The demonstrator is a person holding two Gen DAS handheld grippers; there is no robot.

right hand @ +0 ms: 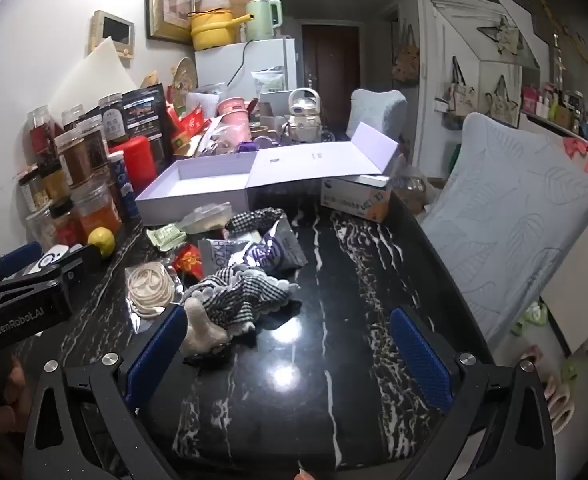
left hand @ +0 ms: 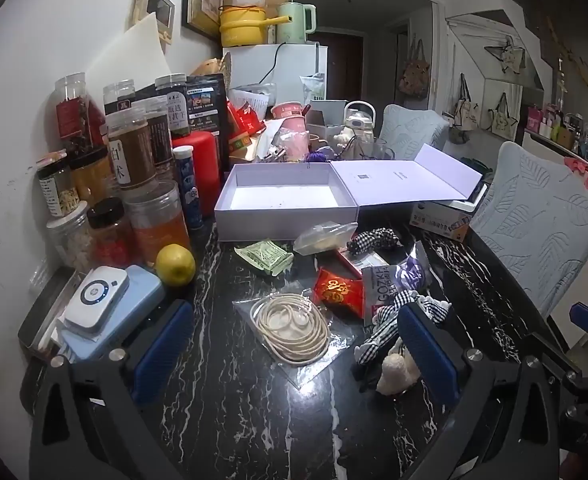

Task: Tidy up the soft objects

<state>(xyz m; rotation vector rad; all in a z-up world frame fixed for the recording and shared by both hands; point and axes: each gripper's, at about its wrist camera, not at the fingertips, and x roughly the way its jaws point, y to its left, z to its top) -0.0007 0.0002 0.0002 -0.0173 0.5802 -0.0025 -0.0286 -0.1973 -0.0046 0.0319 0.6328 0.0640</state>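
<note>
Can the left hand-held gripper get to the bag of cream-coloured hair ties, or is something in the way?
Probably yes. The left hand-held gripper is wide open, and the bag of hair ties lies flat on the table just ahead of it, between its fingers, with nothing on top.

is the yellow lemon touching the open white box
Apart. The left wrist view shows the yellow lemon lying short of the open white cardboard box, with a strip of bare black marble table between them.
</note>
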